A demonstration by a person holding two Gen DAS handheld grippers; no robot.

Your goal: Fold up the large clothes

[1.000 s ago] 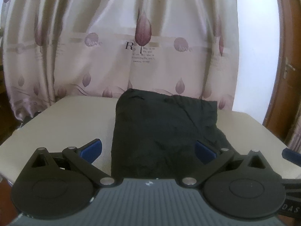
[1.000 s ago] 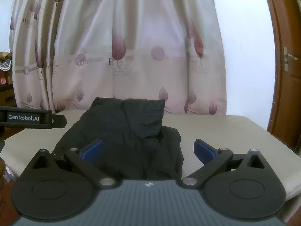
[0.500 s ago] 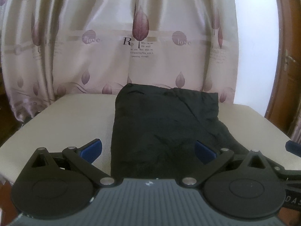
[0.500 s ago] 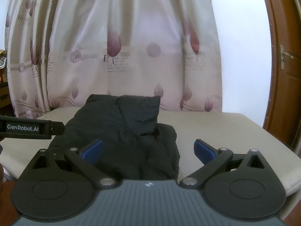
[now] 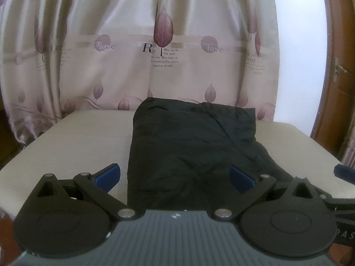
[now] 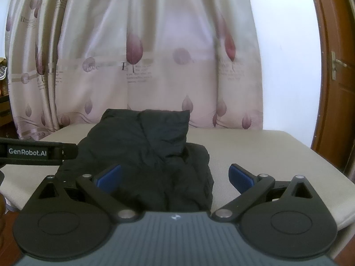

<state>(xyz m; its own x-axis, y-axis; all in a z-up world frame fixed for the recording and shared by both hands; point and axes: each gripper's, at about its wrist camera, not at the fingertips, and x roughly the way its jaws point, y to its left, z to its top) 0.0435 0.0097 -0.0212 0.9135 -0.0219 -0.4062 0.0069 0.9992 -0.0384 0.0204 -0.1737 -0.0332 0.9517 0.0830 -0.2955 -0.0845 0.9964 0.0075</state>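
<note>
Left gripper (image 5: pixel 174 176) closer; "GenRobot.AI" label (image 6: pixel 27 152)

A pale pleated curtain (image 5: pixel 164 51) printed with purple leaves and small lettering hangs behind a beige woven-topped table (image 5: pixel 73 146). To the right stand a white wall (image 6: pixel 286 66) and a brown wooden door (image 6: pixel 332 88) with a metal handle (image 6: pixel 335 63)

soft daylight glows through the curtain (image 5: pixel 155 55) and washes the white wall (image 6: pixel 286 55) pale — the foreground sits dimmer. the black garment (image 5: pixel 190 150) loses its detail in shadow. fisheye bending bows the door frame (image 6: pixel 321 77); both views slightly soft.
</note>
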